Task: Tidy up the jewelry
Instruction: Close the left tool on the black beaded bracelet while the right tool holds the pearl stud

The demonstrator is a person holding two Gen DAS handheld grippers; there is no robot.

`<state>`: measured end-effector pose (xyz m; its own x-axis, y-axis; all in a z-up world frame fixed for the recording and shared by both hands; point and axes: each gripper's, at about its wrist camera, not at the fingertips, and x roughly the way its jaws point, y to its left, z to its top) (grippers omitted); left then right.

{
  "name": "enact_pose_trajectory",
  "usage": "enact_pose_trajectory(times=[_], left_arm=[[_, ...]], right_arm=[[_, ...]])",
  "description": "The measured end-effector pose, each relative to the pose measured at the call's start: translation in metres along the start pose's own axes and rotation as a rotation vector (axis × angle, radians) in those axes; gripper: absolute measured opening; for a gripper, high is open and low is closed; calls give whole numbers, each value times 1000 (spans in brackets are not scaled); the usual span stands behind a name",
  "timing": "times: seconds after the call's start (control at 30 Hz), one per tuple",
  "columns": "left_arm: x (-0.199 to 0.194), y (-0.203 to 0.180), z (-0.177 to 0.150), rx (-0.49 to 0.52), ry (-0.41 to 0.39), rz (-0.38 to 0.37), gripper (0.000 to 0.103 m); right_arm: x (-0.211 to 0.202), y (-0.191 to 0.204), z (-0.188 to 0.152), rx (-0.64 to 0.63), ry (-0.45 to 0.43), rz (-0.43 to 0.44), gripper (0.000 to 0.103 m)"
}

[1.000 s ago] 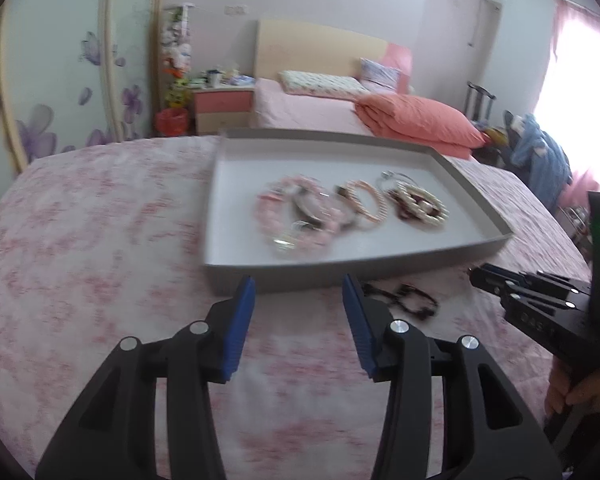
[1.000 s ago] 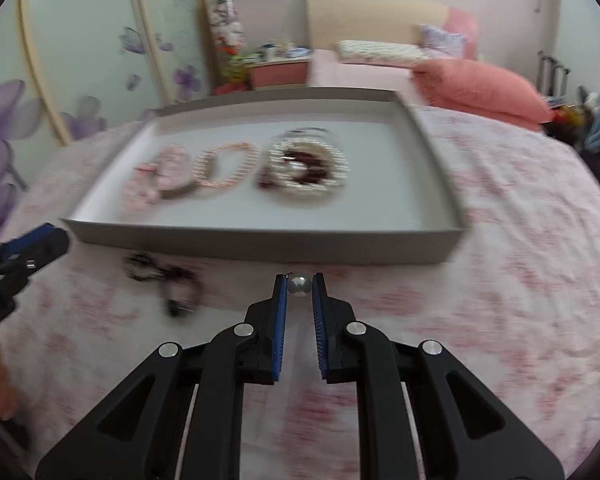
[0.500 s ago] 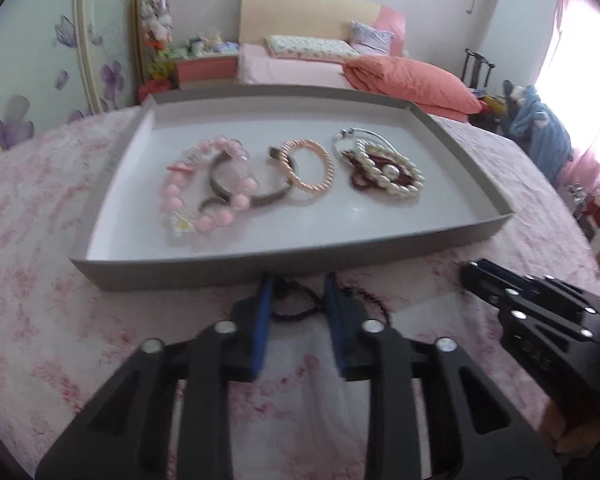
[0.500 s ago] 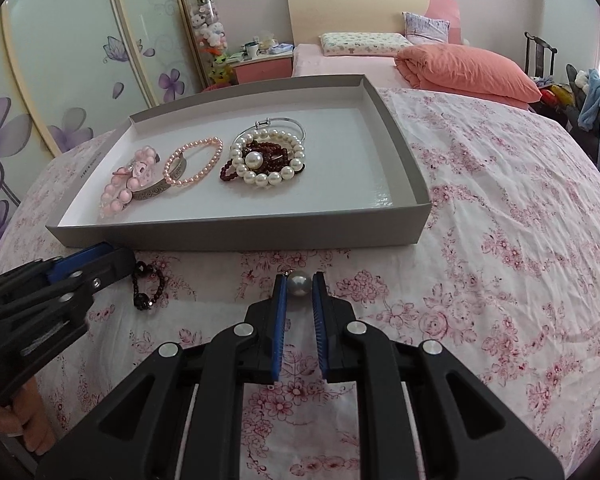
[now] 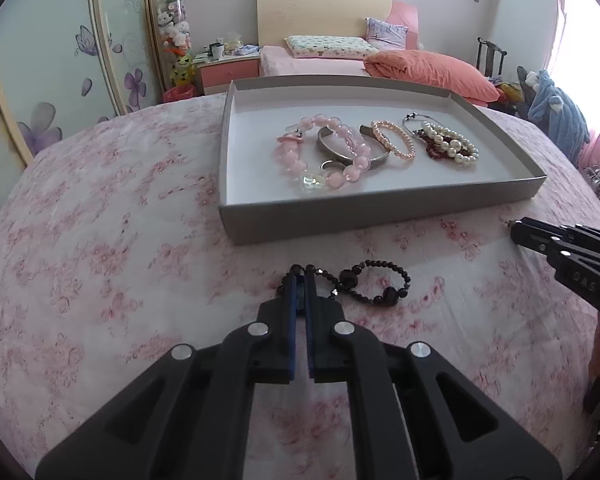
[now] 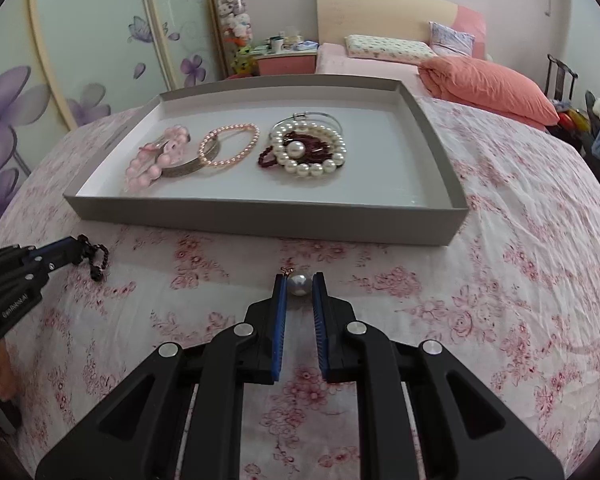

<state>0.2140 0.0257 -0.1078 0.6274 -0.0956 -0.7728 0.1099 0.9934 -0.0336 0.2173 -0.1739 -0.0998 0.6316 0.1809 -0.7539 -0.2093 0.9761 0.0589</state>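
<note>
Left gripper (image 5: 300, 280) now closed, fingers pinching black bead bracelet (image 5: 364, 284) on table; right gripper (image 6: 300, 282) pinching pearl pendant (image 6: 299, 284). Several bracelets already in tray (image 5: 380, 212); both pieces await placing.

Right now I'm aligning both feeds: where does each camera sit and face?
Left wrist: on the left gripper, facing the tray; jaws pinch the black bracelet; right gripper at right.
Right wrist: on the right gripper, facing the tray; jaws hold the pearl.
Shared: tray, bracelet.
</note>
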Motion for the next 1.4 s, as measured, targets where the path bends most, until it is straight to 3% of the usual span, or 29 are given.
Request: enact_pose_trajectory(times=[0.07,0.5,0.77,0.93,1.07,1.4], left_arm=[[-2,0,-1,-7,-2,-19,17],[-4,-4,-1,-25,-6,-17,18],[-13,9,4,-63,-47,-9,28],[-2,7,1,-28,10,8,28],[-1,3,-1,-8,9,22,28],[0,-5,-1,22,6,37,14]], right_arm=[[0,0,0,0,1,1,14],[1,0,0,2,0,0,14],[1,-4,0,10,-1,5,15],[1,-4,0,9,0,4,15],[1,-4,0,8,0,2,15],[4,-1,1,-14,1,-10,15]])
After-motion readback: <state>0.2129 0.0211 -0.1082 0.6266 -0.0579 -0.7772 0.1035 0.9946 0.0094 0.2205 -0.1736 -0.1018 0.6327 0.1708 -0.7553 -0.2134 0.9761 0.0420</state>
